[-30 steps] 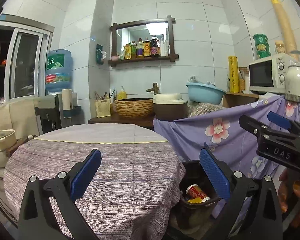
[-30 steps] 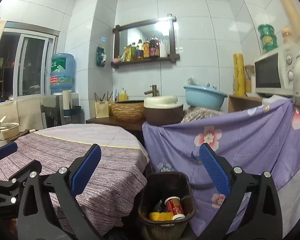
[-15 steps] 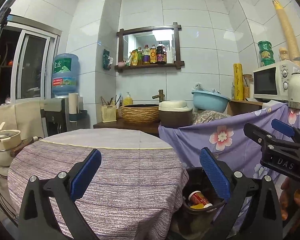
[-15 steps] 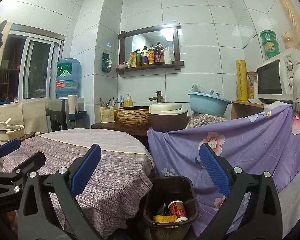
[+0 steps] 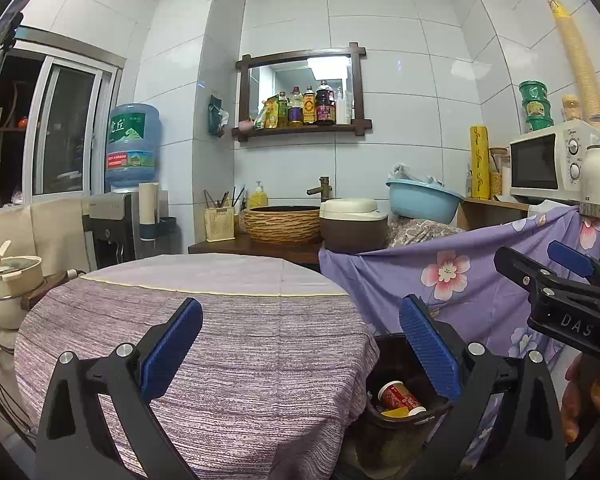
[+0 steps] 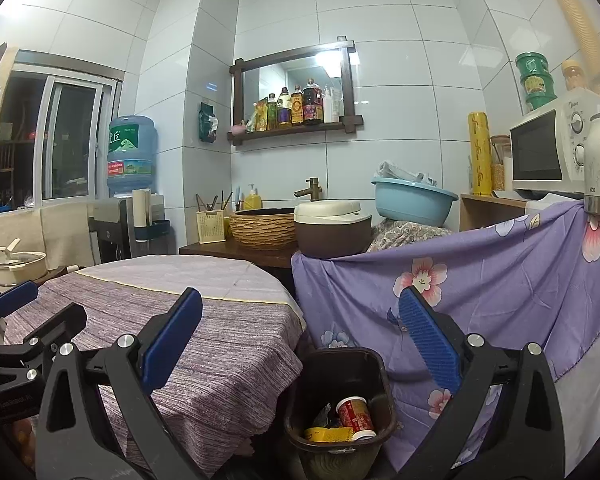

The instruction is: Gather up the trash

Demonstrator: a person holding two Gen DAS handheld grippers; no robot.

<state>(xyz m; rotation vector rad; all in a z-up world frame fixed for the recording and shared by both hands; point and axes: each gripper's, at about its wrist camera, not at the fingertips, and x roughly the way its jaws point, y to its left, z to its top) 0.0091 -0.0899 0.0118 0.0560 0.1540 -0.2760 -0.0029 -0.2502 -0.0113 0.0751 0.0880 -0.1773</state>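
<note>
Lying in brown bin, red cup, yellow wrapper

The bin is half covered in the left wrist view by the tablecloth edge and a blue pad; its base is cut off in the right wrist view. Under the red cup and yellow wrapper, the dark scraps cannot be told apart. The bottle labels on the shelf are too small to read. The hand is cut by the picture's edge.
</note>
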